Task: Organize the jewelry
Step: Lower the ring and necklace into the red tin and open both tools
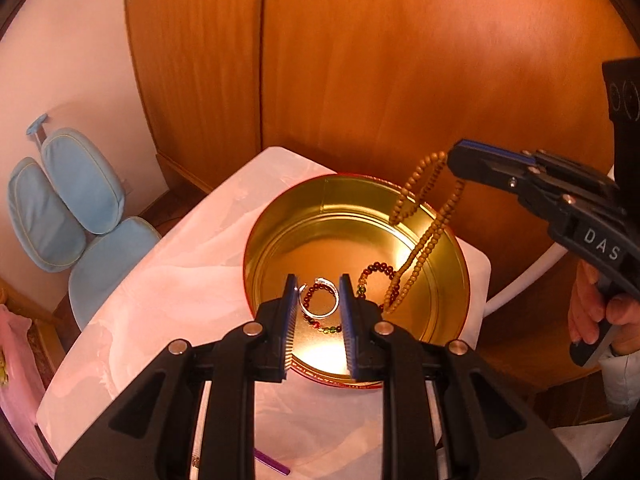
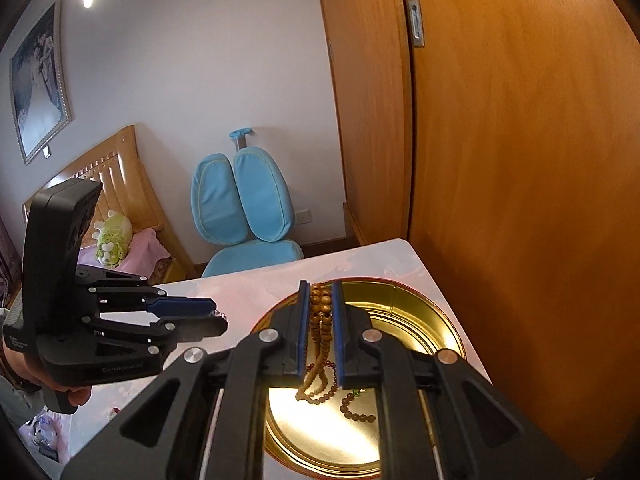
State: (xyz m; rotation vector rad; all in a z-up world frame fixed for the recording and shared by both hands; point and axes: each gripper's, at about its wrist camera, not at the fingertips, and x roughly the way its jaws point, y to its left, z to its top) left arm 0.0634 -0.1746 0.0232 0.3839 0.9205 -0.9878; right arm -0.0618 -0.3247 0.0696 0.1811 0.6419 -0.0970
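Note:
A round gold tin (image 1: 328,216) stands open on the white table (image 1: 172,280). My left gripper (image 1: 319,306) hovers over the tin's near side, shut on a silver ring (image 1: 320,300) that spans the gap between its pads. My right gripper (image 2: 320,320) is shut on a wooden bead necklace (image 2: 321,308). The necklace's loops hang down into the tin (image 2: 420,320). A dark red bead bracelet (image 1: 376,274) with a few green beads lies on the tin's floor. In the left wrist view the right gripper (image 1: 454,158) comes in from the right above the tin's far rim.
A wooden wardrobe (image 1: 380,60) rises just behind the table. A blue chair (image 2: 244,208) stands to the left, near a bed (image 2: 120,200). A purple pen (image 1: 272,462) lies on the table's near part. A hand (image 1: 596,312) holds the right gripper's handle.

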